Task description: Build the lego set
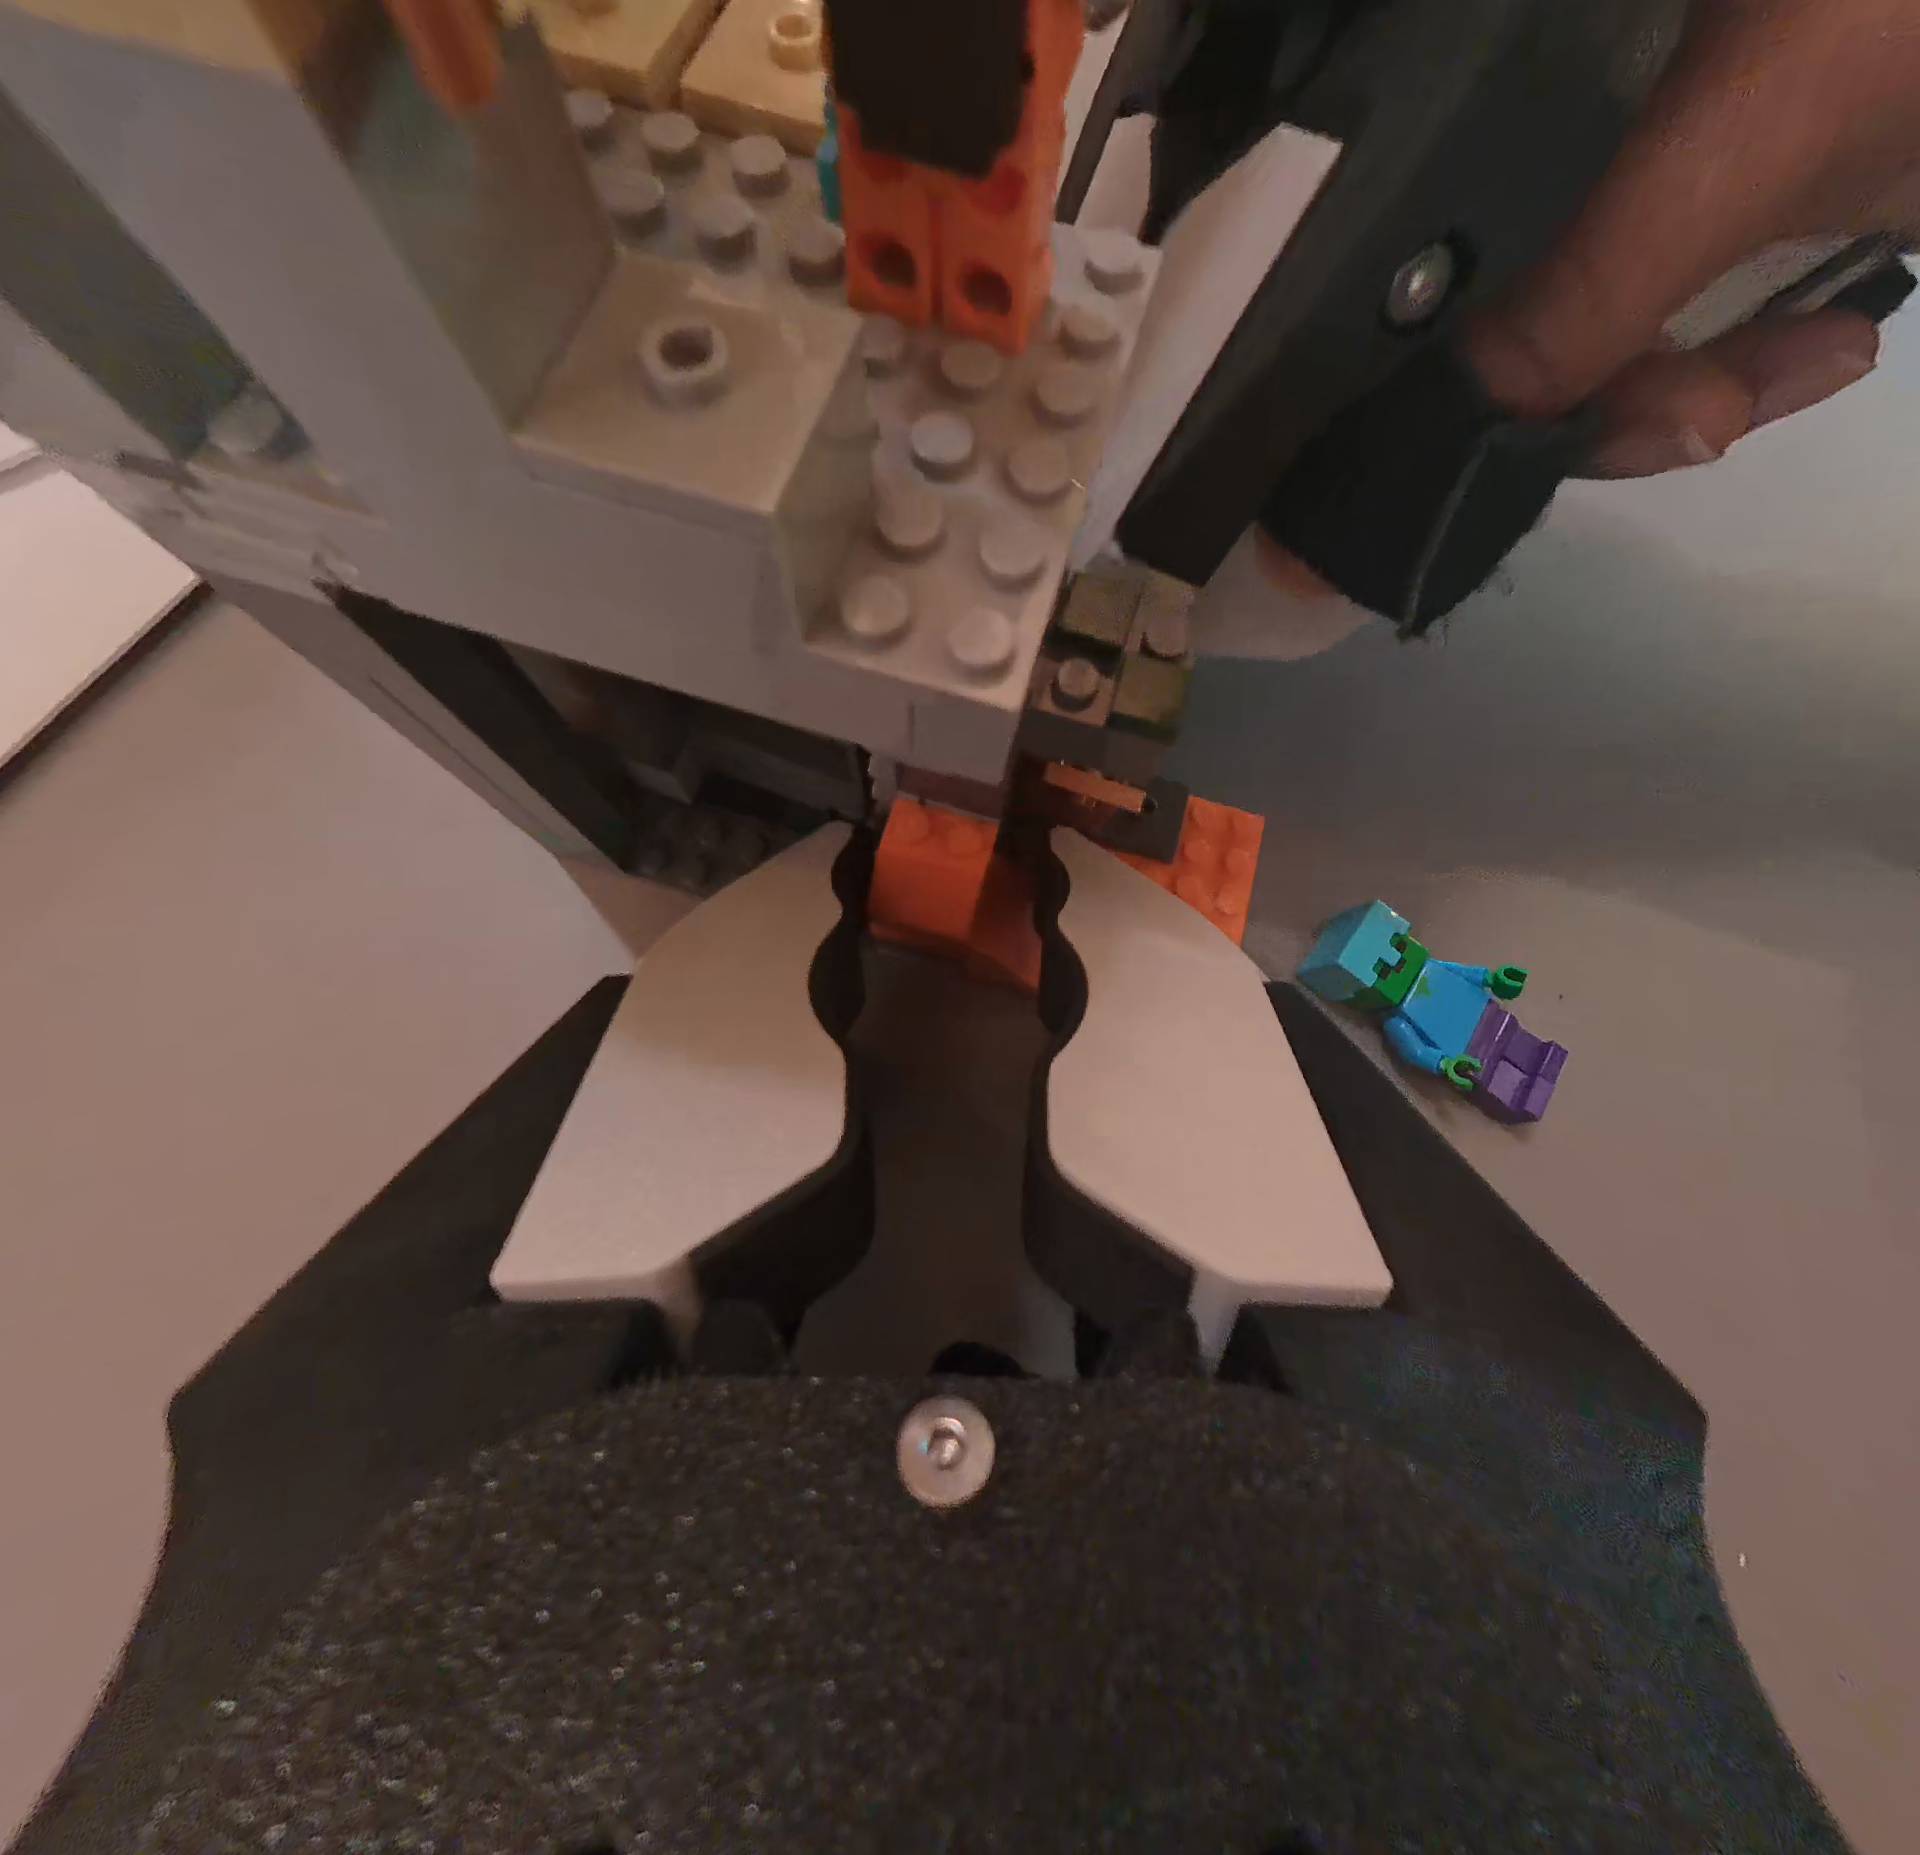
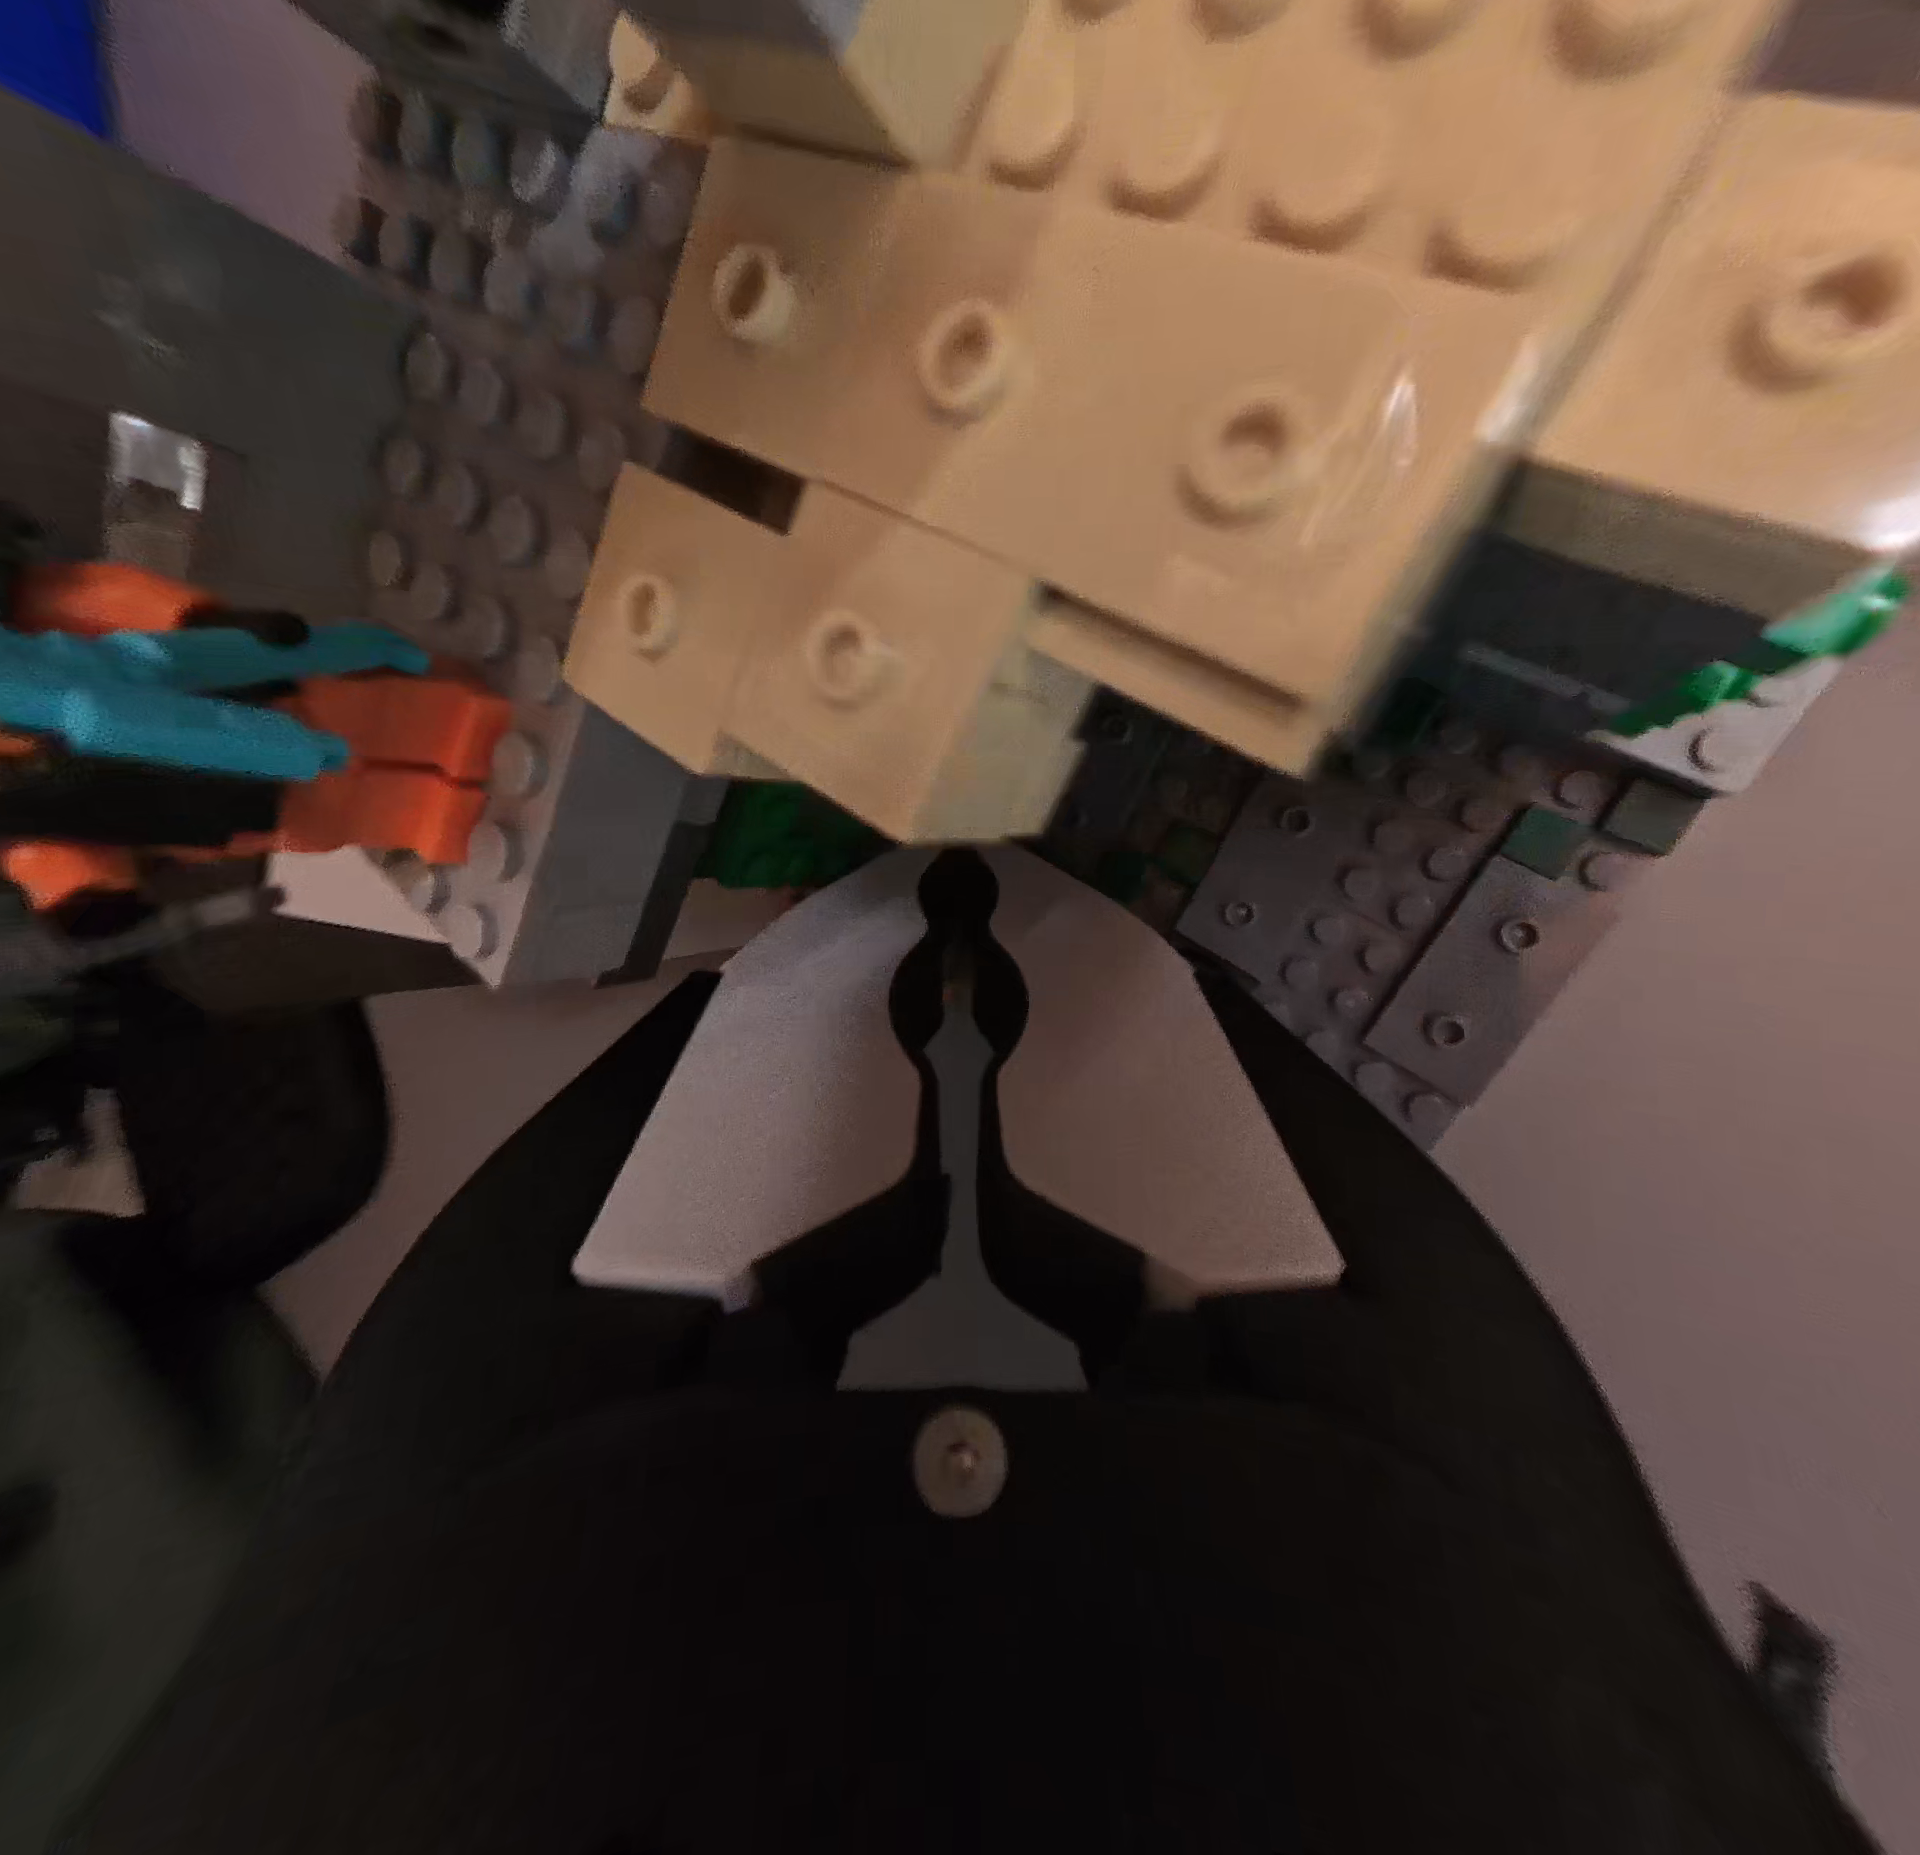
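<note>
The left claw [image 1: 951, 896] pinches an orange block [image 1: 930, 875] under the lego house [image 1: 665, 517]. The right claw [image 2: 961, 896] is closed tight beside it. A hard tug could snap blocks off

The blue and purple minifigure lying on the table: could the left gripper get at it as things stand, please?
Probably not straight away. The left gripper is shut on an orange brick at the model's base. The minifigure lies in the open on the table to its right, so once it lets go, the path looks clear.
</note>
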A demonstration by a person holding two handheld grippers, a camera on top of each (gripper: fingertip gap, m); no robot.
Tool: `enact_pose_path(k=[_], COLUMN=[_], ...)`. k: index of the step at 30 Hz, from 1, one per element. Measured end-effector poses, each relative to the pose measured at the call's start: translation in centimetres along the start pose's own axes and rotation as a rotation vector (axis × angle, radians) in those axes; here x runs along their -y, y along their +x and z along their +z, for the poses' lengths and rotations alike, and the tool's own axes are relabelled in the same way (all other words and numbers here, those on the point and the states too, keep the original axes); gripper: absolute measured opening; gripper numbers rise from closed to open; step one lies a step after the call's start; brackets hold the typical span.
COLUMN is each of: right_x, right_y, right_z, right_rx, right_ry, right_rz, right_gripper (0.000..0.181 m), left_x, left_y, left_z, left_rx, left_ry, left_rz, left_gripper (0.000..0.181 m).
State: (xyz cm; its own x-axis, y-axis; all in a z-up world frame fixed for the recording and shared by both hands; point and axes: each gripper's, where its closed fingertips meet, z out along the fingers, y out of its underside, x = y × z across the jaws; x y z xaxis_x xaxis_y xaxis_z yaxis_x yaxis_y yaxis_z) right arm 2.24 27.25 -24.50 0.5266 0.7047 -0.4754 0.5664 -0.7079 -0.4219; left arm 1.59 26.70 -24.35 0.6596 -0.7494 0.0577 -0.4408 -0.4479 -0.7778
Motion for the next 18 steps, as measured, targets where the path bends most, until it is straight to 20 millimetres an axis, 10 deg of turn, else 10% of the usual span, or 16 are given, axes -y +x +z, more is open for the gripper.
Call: enact_pose_path(k=[18], right_x=[-0.9], right_y=[-2.1], right_z=[-3.1], right_rx=[0.034], right_ry=[0.163], right_rz=[-0.430], right_gripper=[0.005], left_x=[-1.3], left_y=[0.3], left_z=[-1.7], left_rx=[-0.188], left_ry=[0.004], left_rz=[0.254], left_gripper=[0.030])
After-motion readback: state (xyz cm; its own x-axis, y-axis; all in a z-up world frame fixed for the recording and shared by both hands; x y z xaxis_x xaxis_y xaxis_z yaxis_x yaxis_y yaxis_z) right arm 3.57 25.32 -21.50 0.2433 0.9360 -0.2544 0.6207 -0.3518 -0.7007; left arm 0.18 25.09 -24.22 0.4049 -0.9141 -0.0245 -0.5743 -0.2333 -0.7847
